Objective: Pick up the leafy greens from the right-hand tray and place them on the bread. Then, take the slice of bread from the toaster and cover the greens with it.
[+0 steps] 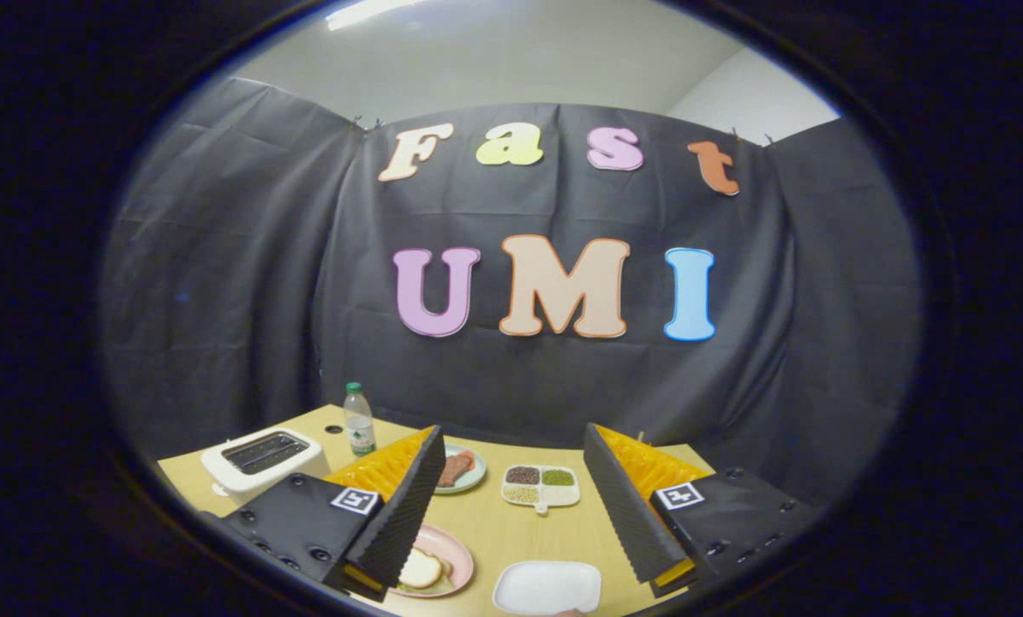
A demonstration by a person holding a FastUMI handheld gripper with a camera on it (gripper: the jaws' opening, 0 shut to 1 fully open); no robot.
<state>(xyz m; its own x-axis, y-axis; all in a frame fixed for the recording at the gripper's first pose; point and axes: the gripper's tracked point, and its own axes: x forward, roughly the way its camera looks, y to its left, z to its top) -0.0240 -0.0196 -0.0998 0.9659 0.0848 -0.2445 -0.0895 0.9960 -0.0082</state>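
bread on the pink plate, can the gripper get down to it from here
Probably yes. The gripper is open and holds nothing, and the bread lies uncovered on the pink plate, low beside one finger. Nothing seems to block the way down.

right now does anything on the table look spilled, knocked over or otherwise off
Nothing stands out. The toaster, bottle, divided dish and plates sit upright and tidy; bread lies on the pink plate. The gripper hangs open above the table.
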